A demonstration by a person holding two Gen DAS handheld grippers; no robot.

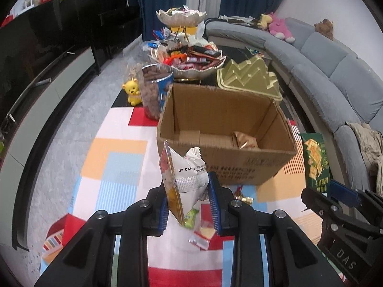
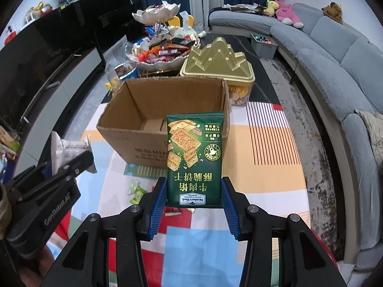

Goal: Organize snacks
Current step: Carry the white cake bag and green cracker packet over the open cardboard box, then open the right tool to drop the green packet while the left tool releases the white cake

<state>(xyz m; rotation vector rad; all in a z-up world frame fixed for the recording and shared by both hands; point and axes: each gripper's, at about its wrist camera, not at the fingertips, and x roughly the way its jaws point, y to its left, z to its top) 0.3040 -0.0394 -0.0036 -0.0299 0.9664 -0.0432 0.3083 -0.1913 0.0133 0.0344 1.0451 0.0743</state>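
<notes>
An open cardboard box (image 1: 227,129) (image 2: 148,110) stands on the patterned mat, with one gold snack bag (image 1: 245,140) inside it. My left gripper (image 1: 189,205) is shut on a white snack packet (image 1: 184,174) and holds it up just in front of the box's near wall. My right gripper (image 2: 194,203) is shut on a green cracker packet (image 2: 195,157) (image 1: 316,162), upright, to the right of the box's near corner. The left gripper (image 2: 55,167) with its white packet (image 2: 69,150) shows at the left of the right wrist view.
Small wrapped snacks (image 1: 201,232) (image 2: 136,192) lie loose on the mat below the grippers. Behind the box stand a tiered dish of snacks (image 1: 191,59), a gold mountain-shaped tin (image 1: 249,76), a clear jar (image 1: 155,91) and a yellow toy (image 1: 131,91). A grey sofa (image 1: 335,71) curves along the right.
</notes>
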